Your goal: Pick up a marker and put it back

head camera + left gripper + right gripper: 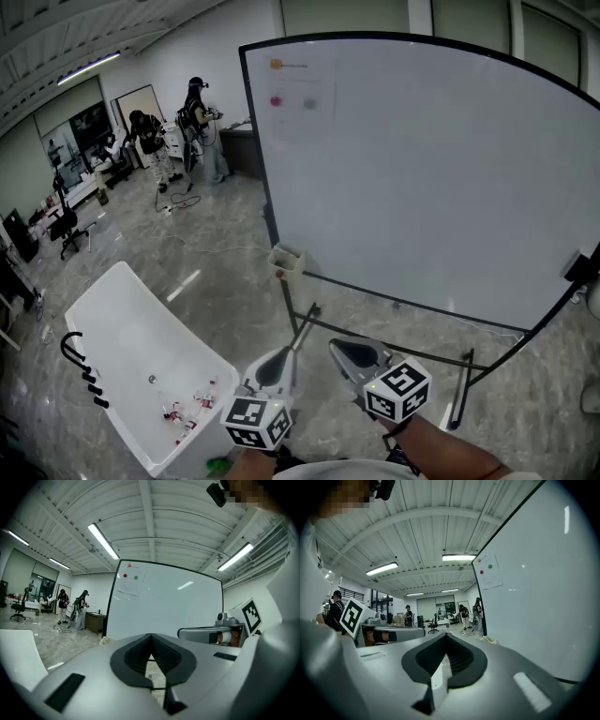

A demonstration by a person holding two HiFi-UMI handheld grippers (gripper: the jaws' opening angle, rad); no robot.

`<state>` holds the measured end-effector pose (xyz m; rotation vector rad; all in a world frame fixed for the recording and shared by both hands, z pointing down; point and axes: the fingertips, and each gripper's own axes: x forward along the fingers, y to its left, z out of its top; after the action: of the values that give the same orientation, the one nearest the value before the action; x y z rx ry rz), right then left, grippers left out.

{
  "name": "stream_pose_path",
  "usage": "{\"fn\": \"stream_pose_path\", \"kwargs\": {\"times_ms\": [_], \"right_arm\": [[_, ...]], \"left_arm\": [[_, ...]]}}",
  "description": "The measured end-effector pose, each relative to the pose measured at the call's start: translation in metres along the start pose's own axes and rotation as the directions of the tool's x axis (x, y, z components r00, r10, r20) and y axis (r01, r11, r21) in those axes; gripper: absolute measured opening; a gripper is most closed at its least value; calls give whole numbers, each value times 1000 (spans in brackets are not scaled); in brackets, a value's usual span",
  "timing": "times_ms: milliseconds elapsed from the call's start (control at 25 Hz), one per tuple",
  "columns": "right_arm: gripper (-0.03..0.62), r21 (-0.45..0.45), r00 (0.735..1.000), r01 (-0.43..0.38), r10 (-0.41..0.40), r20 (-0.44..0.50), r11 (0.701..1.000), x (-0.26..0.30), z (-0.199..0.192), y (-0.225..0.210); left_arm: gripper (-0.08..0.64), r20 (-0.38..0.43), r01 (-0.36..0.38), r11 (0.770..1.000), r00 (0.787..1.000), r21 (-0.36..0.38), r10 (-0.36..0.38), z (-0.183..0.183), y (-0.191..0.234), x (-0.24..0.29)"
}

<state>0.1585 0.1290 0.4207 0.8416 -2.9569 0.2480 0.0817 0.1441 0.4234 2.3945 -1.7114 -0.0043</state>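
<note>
- Left tool, grey with a black-and-white marker cube, near centre: clenched on nothing.
- Right tool, just right of it: also clenched, with nothing in its grip.
- Long white tub, near left: small red-and-white items lie on its floor, too small to call markers.
- Large whiteboard on a black stand, ahead: a small pale holder sits at its lower left corner, contents unclear.
- No marker positively seen; likeliest in that holder. Judged: pick-up not begun, whole task left.
</note>
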Motion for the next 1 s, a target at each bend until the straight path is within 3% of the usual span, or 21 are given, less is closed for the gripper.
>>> {"fn": "stream_pose_path", "kwargs": {"times_ms": [600,840,1000], "right_arm": [[3,32,1000,-9,9,-14,999,40,-4,2],[3,36,999,28,-27,-25,999,77,-6,-1],[3,28,997,75,-74,-29,997,119,-6,-4]], "left_arm": [[4,-8,34,999,999,-21,-34,-3,41,12],[3,-9,75,997,997,-27,-75,3,80,18],[3,-24,92,996,995,-21,-93,6,131,20]]}}
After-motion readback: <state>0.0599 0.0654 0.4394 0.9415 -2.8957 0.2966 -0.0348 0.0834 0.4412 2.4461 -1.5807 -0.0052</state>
